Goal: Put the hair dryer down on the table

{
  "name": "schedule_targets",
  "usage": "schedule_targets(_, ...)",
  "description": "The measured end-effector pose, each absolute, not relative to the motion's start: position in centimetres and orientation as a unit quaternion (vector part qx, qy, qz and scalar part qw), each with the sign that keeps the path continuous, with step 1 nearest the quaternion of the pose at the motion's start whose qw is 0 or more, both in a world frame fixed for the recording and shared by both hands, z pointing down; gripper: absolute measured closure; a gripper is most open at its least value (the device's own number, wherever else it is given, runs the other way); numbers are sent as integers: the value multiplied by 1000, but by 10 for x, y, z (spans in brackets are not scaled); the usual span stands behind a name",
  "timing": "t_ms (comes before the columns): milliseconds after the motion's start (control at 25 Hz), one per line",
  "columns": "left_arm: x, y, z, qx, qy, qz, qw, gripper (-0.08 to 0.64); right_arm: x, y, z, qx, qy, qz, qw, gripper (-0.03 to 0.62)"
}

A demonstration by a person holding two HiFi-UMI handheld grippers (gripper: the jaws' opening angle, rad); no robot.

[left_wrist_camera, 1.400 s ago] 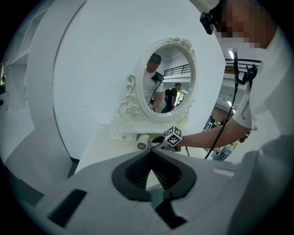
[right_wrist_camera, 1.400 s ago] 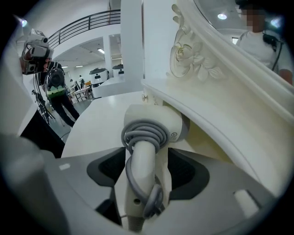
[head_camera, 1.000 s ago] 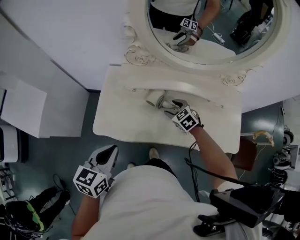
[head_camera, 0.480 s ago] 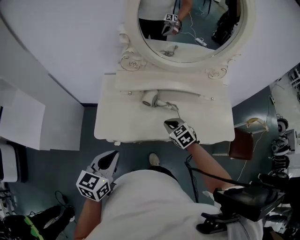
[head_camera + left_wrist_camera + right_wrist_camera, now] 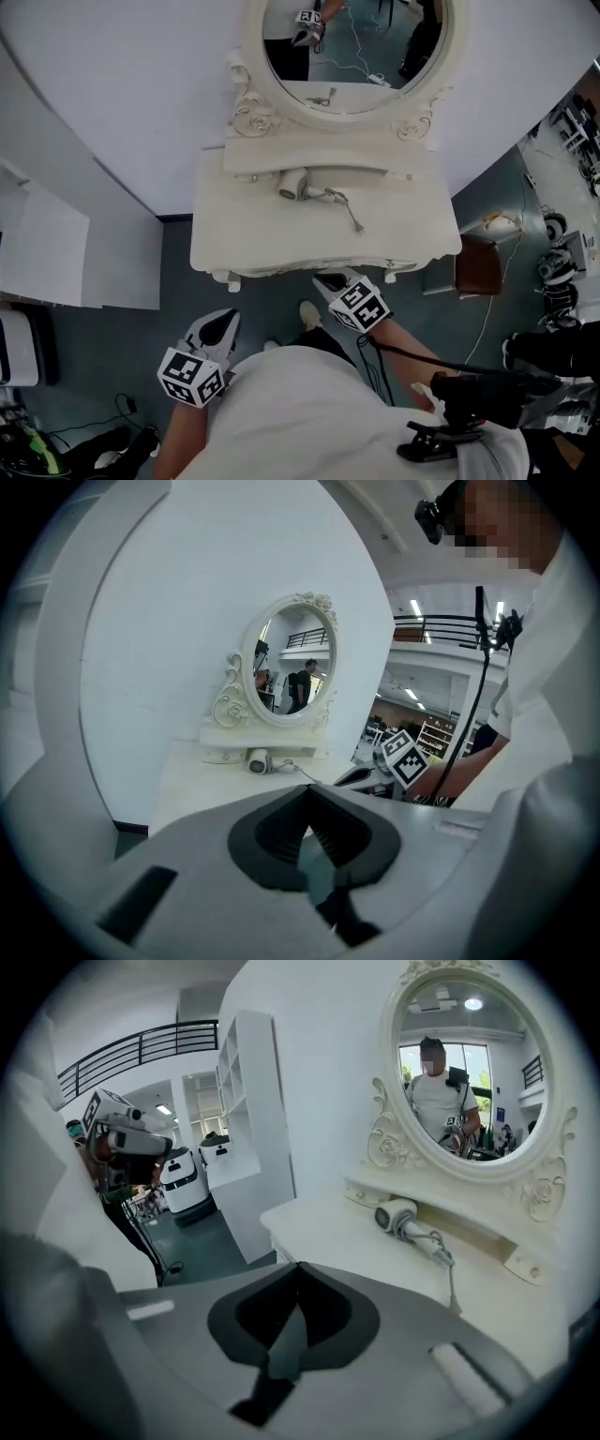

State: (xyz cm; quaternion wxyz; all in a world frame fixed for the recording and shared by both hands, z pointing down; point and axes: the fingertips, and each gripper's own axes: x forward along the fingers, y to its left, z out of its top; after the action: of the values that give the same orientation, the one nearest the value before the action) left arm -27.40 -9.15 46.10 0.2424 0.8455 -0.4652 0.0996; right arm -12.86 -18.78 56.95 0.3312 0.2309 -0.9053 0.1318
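Since the dryer (image 5: 298,185) already lies on the surface (image 5: 239,246) below the mirror (image 5: 352,56), cord trailing right, I judge the putting-down done. In the head view my right tool (image 5: 330,279) and left tool (image 5: 223,321) hang off its front edge, over grey floor (image 5: 173,272).

Left gripper view: jaws together, nothing between them.

Right gripper view: jaws together, empty, dryer well apart. Nothing more looks needed.

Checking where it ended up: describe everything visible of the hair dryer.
The hair dryer is cream-white, plastic-looking, with a round barrel and slim handle. It lies on its side at the back of the dressing table, below the mirror, cord trailing toward the front edge. Only the table touches it.
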Motion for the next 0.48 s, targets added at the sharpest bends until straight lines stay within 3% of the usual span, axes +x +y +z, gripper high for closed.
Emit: schedule_targets(480,-264,-42,486,863,-425,102,254,561,-149,-91,552,229,-914,134,306,592)
